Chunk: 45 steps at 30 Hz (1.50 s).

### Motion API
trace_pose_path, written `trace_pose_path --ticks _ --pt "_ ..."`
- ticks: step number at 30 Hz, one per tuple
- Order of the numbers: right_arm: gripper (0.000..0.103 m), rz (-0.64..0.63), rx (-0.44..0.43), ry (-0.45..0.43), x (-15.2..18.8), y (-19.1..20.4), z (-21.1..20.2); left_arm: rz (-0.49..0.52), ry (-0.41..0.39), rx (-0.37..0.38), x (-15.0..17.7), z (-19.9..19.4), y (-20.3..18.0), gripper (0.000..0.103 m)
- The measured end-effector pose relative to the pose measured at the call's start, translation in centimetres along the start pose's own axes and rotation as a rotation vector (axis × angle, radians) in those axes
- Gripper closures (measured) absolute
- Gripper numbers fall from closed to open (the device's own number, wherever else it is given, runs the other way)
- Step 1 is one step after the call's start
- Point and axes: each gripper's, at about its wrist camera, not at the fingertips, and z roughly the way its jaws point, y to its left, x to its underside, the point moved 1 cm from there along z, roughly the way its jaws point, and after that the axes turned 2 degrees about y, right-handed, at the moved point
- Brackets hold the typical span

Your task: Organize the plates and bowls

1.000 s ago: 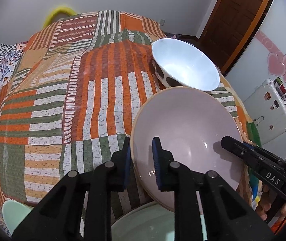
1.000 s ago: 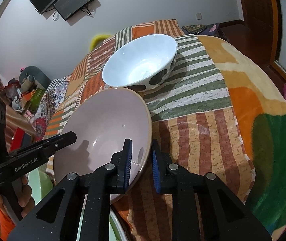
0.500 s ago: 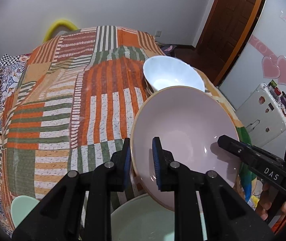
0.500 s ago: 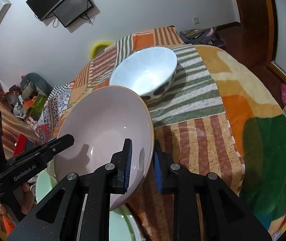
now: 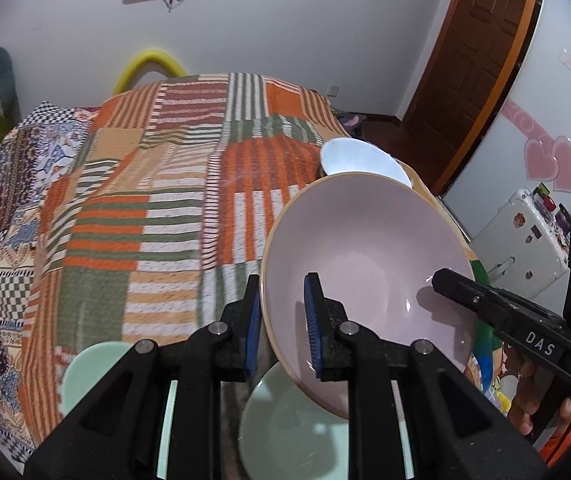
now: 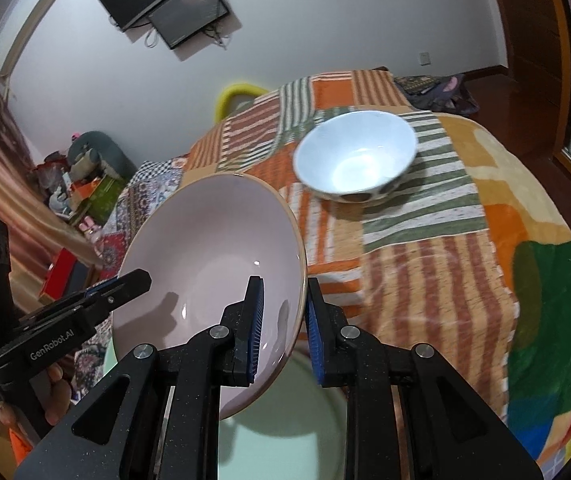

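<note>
A pink bowl with a tan rim (image 5: 365, 264) (image 6: 209, 264) is held in the air between both grippers, above the bed. My left gripper (image 5: 281, 320) is shut on its left rim. My right gripper (image 6: 283, 320) is shut on its right rim. Right below the pink bowl lies a pale green plate (image 5: 297, 432) (image 6: 285, 432). A white bowl with dark spots (image 6: 355, 162) (image 5: 359, 160) stands farther back on the patchwork blanket (image 5: 165, 208).
A second pale green dish (image 5: 93, 372) sits at the near left of the bed. A yellow ring (image 5: 153, 68) stands behind the bed by the wall. A wooden door (image 5: 473, 60) and a small white fridge (image 5: 521, 240) are to the right.
Both grippers have lifted the pink bowl higher and drawn it back toward me, away from the white bowl. More of the green plate shows beneath it.
</note>
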Motion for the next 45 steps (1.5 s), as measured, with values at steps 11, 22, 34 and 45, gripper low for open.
trace_pose_path --ticks 11,22,34,45 --pt "0.083 -0.086 -0.052 0.021 1.3 5.0 1.0 -0.067 -0.045 -0.045 2.8 -5.2 4.2 0.083" --pt "0.083 -0.161 -0.088 0.064 3.3 9.2 2.8 -0.138 -0.063 -0.090 5.8 -8.3 8.3 0.083" --pt "0.083 -0.201 -0.107 0.128 5.7 12.6 5.1 -0.216 -0.026 -0.125 8.5 -8.3 12.8 0.083" --pt "0.083 -0.208 -0.094 0.201 7.5 13.6 7.6 -0.270 0.038 -0.139 10.9 -5.7 15.5 0.083"
